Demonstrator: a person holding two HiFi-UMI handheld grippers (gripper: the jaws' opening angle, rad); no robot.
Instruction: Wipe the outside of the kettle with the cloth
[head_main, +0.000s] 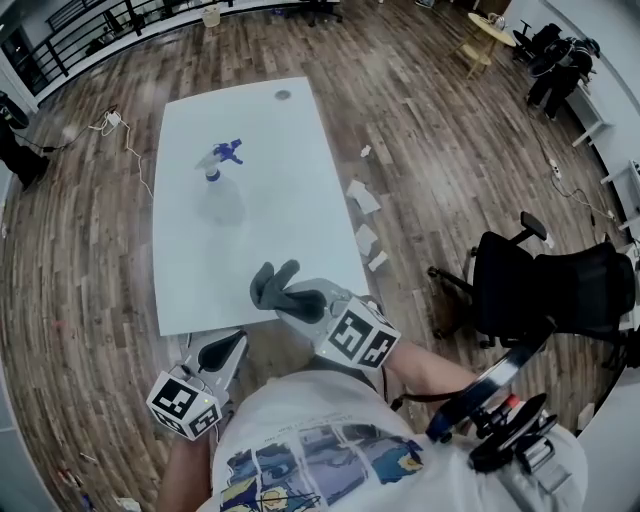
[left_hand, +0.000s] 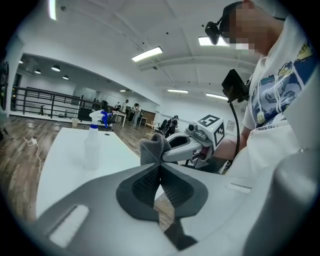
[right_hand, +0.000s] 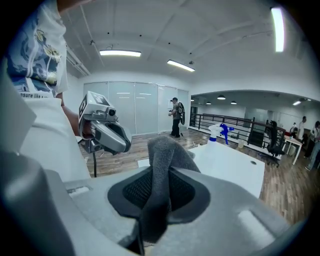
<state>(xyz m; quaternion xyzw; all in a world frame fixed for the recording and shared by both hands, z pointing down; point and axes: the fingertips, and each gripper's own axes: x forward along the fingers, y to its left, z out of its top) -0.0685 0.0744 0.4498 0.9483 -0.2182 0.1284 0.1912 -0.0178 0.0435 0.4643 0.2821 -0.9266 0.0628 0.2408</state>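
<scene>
Spray bottle (head_main: 218, 166) on table (head_main: 290, 140), cloth (head_main: 270, 284) in right gripper (head_main: 298, 300)

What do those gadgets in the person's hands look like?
Both the left gripper and right gripper are pale grey plastic shells with dark textured pads, each carrying a white cube of black square markers. The person wears a white printed T-shirt.

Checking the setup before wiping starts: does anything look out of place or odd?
No kettle shows in any view: the table bears only a spray bottle, though the right gripper grips the cloth. White scraps lie scattered on the floor beside the table.
</scene>
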